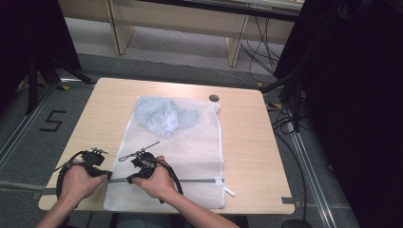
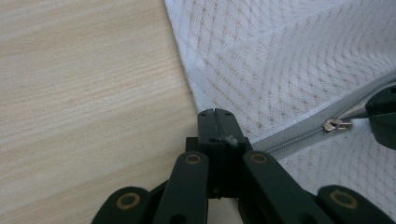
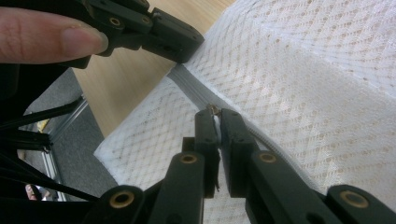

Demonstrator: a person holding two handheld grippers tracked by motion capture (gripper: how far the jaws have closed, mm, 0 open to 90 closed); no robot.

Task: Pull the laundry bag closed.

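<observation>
A white mesh laundry bag point(image 1: 190, 142) lies flat on the wooden table point(image 1: 247, 137), with a crumpled light-blue garment point(image 1: 164, 118) inside its far end. A grey zipper point(image 1: 199, 180) runs across the bag near the front edge. My left gripper point(image 1: 108, 174) point(image 2: 215, 114) is shut on the bag's left edge, right at the zipper's end. Just to its right, my right gripper point(image 1: 129, 179) point(image 3: 215, 112) is shut on the small metal zipper pull point(image 2: 337, 124) point(image 3: 214, 109). In the right gripper view the left gripper point(image 3: 173, 39) pinches the bag's corner, a fingertip point(image 3: 56, 39) beside it.
A small dark round object point(image 1: 214, 98) rests on the table past the bag's far right corner. Black stands and cables point(image 1: 290, 109) crowd the floor at right; a "5" mark point(image 1: 52, 121) is on the floor at left. Bare wood flanks the bag on both sides.
</observation>
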